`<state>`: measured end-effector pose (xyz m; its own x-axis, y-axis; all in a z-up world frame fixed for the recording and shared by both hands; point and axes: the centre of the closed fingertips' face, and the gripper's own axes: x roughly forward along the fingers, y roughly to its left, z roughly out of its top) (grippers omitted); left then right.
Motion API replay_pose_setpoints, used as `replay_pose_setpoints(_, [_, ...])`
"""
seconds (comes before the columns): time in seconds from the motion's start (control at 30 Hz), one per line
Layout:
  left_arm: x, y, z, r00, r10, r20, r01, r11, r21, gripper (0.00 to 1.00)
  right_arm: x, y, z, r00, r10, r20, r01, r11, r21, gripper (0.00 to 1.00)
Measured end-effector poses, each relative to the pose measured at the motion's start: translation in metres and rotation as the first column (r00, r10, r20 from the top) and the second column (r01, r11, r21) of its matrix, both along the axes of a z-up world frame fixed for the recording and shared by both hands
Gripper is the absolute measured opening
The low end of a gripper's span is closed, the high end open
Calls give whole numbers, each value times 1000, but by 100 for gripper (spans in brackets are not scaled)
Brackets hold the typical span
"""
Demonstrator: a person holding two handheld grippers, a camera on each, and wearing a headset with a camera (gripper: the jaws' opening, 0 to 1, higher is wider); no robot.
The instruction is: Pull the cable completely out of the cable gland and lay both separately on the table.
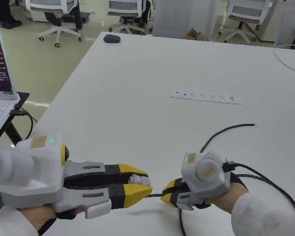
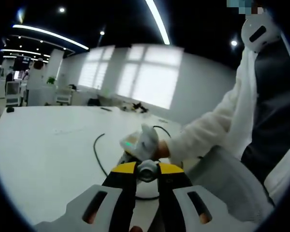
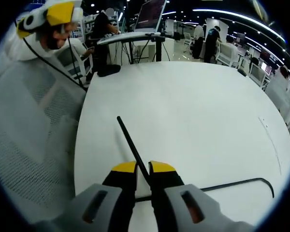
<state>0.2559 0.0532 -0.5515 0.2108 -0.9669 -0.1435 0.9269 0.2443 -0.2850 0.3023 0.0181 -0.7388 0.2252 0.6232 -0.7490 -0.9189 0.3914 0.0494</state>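
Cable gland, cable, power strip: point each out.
cable gland [image 2: 147, 170], left gripper view, on its round end face.
cable [image 3: 128, 138], right gripper view, on the straight free stretch.
power strip [image 1: 206, 97], head view, on the middle of its top face.

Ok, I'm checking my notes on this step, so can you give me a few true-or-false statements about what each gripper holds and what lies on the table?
1. The left gripper is shut on the cable gland. True.
2. The right gripper is open and holds nothing. False: its jaws are shut on the black cable.
3. A white power strip lies on the table beyond both grippers. True.
4. The cable gland already lies on the table. False: it sits between the left gripper's jaws.
5. A red mug stands beside the power strip. False: nothing stands beside it.
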Motion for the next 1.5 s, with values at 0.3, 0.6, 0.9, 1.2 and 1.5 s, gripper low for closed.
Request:
replay_pose_setpoints(0.3, [15,-6,-13,1000,17,-17,-18,1000,-4,17,-3,0,-13,1000,9,-21,-9,1000,4,9])
replay_pose_setpoints(0.6, [23,-6,-23,998,35,-51,-35,999,-6,17,-3,0,-18,999,-17,-31,18,999,30,10])
replay_pose_setpoints(0.9, [43,-14,-45,998,30,-47,-28,998,51,17,4,-10,-3,999,-37,13,36,996,80,21])
replay_pose_setpoints(1.2, [61,-38,-94,999,4,-43,3,989,147,17,0,-47,14,988,-155,4,153,980,127,26])
replay_pose_setpoints(1.5, [86,-63,-144,997,19,-75,-2,975,221,17,-12,-85,34,960,-279,2,274,945,178,26])
